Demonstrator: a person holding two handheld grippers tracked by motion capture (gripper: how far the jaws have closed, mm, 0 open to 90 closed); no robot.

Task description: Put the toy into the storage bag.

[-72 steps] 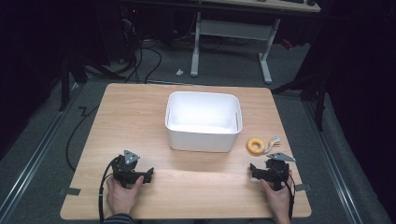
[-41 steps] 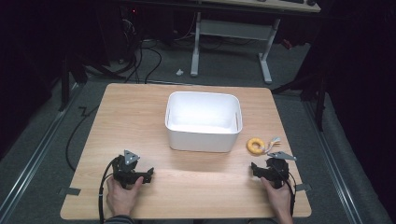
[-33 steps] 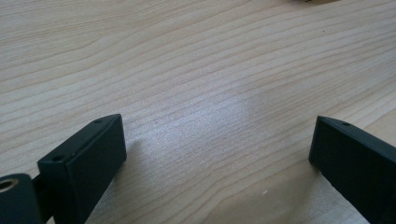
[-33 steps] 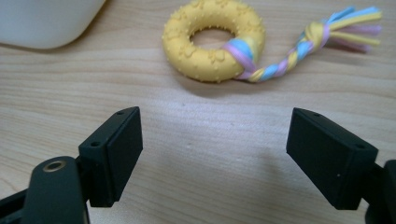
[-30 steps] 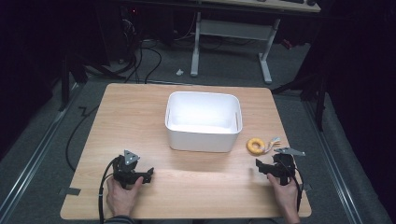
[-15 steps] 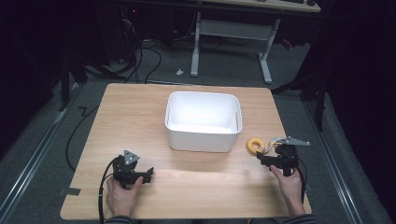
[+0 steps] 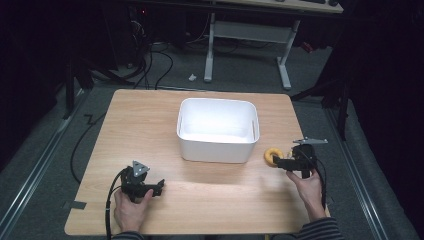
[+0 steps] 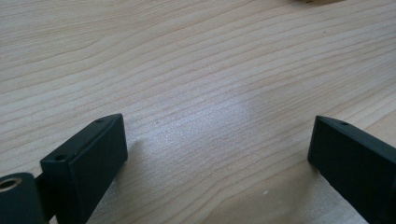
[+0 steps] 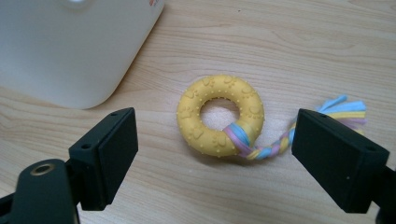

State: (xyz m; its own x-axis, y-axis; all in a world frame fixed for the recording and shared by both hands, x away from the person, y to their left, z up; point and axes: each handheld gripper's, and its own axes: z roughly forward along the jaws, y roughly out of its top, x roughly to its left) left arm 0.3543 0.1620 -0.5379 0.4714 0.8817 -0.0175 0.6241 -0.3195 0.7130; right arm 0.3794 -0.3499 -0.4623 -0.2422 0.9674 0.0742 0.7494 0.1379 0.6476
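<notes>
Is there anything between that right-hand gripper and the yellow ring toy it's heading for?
Nothing visible. The right gripper hangs with its fingers wide apart, and the yellow ring toy lies on bare table ahead of them. The white bin stands off to the side, apart from the ring.

A dim lab: cables (image 7: 150, 65) trail over grey carpet (image 7: 45, 135) behind a bare wooden table (image 7: 150, 125).

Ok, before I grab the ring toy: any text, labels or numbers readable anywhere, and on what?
No readable text.
White bin: a small red mark at its upper rim, too small and cut off to read.
Yellow ring toy: embossed paw prints and dots, no letters.
Table: bare wood grain.
</notes>
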